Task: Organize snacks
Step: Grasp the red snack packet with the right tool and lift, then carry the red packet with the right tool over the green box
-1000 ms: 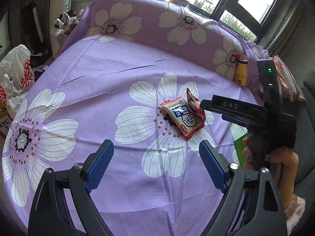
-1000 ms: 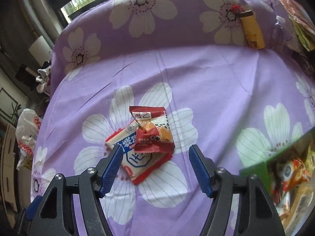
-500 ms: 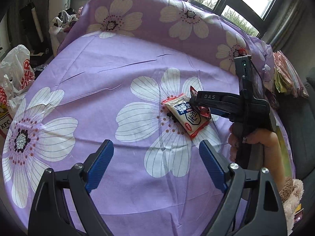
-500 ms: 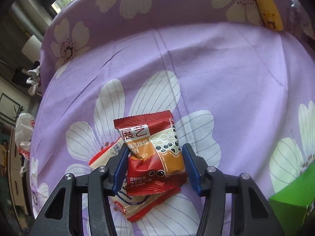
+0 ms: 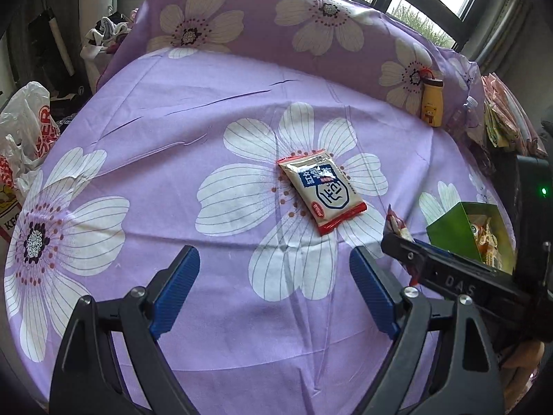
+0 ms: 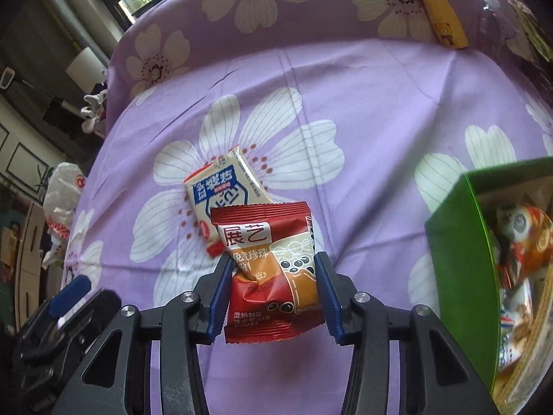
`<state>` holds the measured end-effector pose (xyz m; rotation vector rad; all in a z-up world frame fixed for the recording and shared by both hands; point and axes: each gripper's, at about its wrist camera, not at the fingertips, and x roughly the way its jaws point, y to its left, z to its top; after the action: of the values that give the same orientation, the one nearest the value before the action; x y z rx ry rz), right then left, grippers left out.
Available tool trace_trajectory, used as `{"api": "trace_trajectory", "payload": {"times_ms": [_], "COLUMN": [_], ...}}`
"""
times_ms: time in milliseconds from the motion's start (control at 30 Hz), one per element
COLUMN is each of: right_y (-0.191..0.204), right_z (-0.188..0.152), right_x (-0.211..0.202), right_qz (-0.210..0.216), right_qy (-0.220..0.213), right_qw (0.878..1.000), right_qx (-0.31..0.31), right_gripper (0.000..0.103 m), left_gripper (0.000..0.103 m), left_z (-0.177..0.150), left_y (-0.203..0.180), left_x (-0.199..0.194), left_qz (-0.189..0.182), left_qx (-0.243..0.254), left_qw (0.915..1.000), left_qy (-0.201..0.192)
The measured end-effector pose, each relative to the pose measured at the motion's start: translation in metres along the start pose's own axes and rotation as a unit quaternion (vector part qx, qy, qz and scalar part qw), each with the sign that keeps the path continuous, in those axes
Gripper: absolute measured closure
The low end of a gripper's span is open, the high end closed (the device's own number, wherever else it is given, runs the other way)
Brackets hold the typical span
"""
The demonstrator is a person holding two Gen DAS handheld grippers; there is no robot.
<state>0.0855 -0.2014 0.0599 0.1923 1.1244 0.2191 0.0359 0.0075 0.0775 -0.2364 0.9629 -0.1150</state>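
Red packet (image 6: 273, 269) lifted, half-hidden.

Around the white snack packet (image 5: 321, 190) I see open purple bedsheet (image 5: 207, 110) on its far and left sides, wide enough for my left hand-held gripper (image 5: 274, 290). To the packet's right, the green box (image 5: 449, 235) and my right hand-held gripper (image 6: 273, 288), closing on the red packet (image 6: 266, 259), crowd the way. Far right of the packet, a yellow bottle (image 5: 432, 103) leans against the raised bedding.
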Motion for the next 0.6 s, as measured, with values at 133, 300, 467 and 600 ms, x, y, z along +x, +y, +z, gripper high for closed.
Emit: {"api": "trace_trajectory", "payload": {"times_ms": [133,300,467,600], "right_y": [0.002,-0.013,-0.03,-0.044], "right_z": [-0.021,-0.036,-0.039,-0.039], "right_x": [-0.004,-0.027,-0.048,-0.076], "right_qz": [-0.018,0.008,0.014,0.013], "right_qy": [-0.002,-0.03,-0.053,-0.092], "right_qw": [1.0,0.999,0.997,0.993], "right_qx": [-0.002,0.026,0.047,0.066], "right_gripper": [0.055,0.055,0.055,0.055], "left_gripper": [0.014,0.014,0.016,0.016], "left_z": [-0.005,-0.011,-0.019,-0.028], "left_y": [-0.006,-0.021,-0.039,-0.063], "left_x": [0.002,0.001,0.001,-0.006], "left_qz": [0.004,-0.009,-0.052,-0.097], "left_qx": [0.009,0.037,0.051,0.075], "left_qw": [0.9999,0.9993,0.9972,0.9923], "left_qy": [0.006,0.006,0.017,0.014]}}
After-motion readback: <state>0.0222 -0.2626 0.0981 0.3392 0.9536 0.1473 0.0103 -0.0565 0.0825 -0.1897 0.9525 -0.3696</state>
